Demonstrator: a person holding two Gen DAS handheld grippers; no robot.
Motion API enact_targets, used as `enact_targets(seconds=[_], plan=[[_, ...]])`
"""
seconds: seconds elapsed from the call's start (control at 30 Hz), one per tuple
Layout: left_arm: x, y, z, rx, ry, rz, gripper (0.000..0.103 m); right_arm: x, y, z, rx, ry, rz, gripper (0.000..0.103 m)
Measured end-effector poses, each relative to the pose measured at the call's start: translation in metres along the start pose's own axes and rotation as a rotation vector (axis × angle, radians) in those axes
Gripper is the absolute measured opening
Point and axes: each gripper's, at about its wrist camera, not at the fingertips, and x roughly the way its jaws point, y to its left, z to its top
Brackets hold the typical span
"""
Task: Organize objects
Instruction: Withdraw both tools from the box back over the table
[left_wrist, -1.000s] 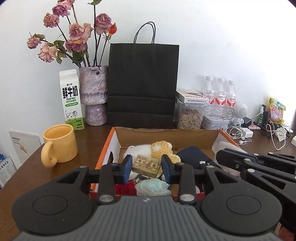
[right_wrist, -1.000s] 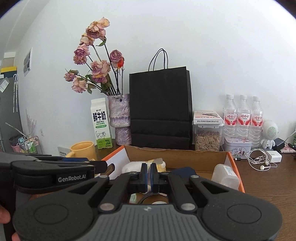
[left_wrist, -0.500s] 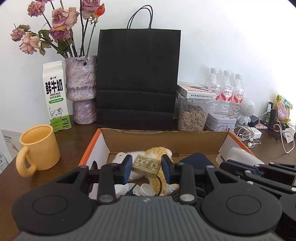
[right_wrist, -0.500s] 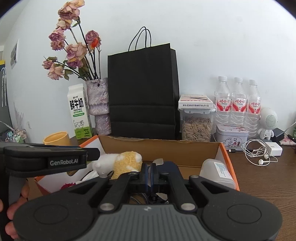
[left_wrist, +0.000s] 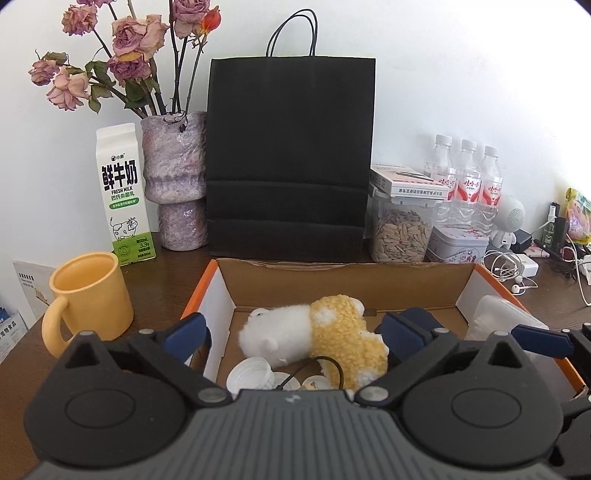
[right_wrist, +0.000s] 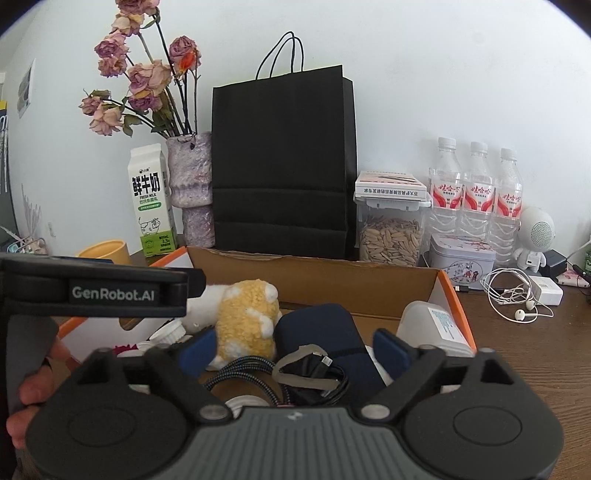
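An open cardboard box with an orange rim sits in front of both grippers. Inside lie a white and yellow plush toy, a dark blue case, a taped cable bundle, a white plastic jar and white caps. My left gripper hangs over the box's near left part, its jaws opening wide, nothing between the pads. Over the cables, my right gripper has its jaws opening too, nothing gripped.
A yellow mug stands left of the box. Along the back wall are a milk carton, a vase of dried roses, a black paper bag, a seed container, a tin and water bottles. Earphones lie right.
Both grippers came forward over the box and spread their jaws. The small tan box that the left gripper held is gone from between its fingers. The right gripper went from shut to open.
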Motion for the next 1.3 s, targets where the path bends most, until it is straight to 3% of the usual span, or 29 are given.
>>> enact_targets(seconds=[0.5, 0.87, 1.3], plan=[[-0.021, 0.0, -0.003, -0.005, -0.016, -0.012, 0.103, -0.012, 0.006, 0.0, -0.014, 0.002, -0.011, 0.103], [-0.064, 0.014, -0.028, -0.015, 0.018, -0.01, 0.103, -0.057, 0.015, -0.022, -0.007, 0.025, -0.022, 0.103], [-0.112, 0.038, -0.067, -0.011, 0.089, 0.017, 0.103, -0.091, 0.022, -0.069, -0.008, 0.157, -0.049, 0.103]])
